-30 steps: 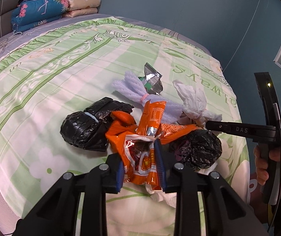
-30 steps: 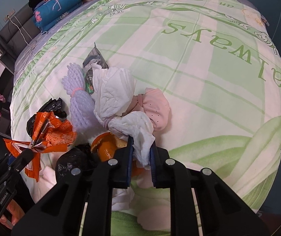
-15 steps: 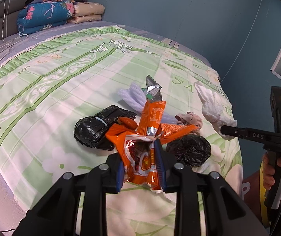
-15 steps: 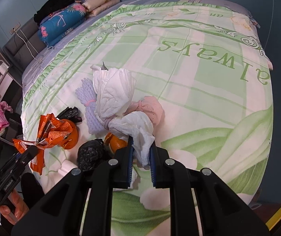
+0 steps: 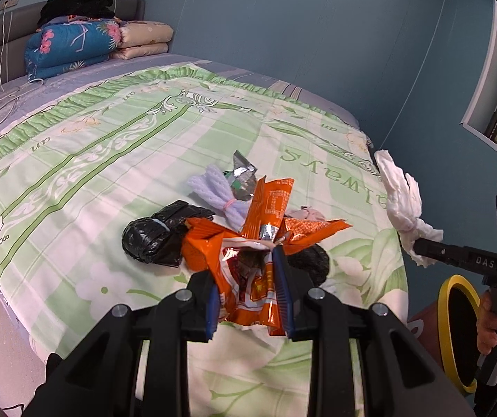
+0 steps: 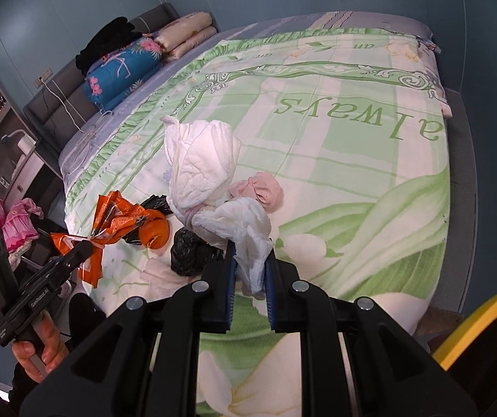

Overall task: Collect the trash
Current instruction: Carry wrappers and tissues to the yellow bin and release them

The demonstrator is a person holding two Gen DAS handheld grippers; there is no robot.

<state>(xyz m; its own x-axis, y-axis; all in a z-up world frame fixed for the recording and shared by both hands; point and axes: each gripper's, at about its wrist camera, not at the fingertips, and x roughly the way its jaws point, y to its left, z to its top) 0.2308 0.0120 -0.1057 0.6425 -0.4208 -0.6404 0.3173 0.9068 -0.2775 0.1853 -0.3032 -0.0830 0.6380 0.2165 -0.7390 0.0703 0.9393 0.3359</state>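
Observation:
My left gripper (image 5: 248, 292) is shut on an orange snack wrapper (image 5: 255, 253) and holds it above the bed; it also shows in the right wrist view (image 6: 109, 222). My right gripper (image 6: 250, 267) is shut on a crumpled white tissue wad (image 6: 203, 170), lifted off the bed; it also shows in the left wrist view (image 5: 401, 201). On the bedspread lie a black bag (image 5: 158, 236), a second black bag (image 6: 189, 253), a lilac foam net (image 5: 217, 194), a silver wrapper (image 5: 243, 173), a pink cloth ball (image 6: 258, 189) and an orange ball (image 6: 154, 231).
A yellow-rimmed bin (image 5: 457, 330) stands by the bed's right corner, under the right gripper; its rim shows in the right wrist view (image 6: 481, 323). Folded quilts (image 5: 85, 45) are stacked at the headboard. A shelf (image 6: 1, 146) stands left of the bed.
Both grippers have lifted and pulled back from the pile with their loads. The tissue wad has moved right, off the bed's edge toward the bin, which has come into view.

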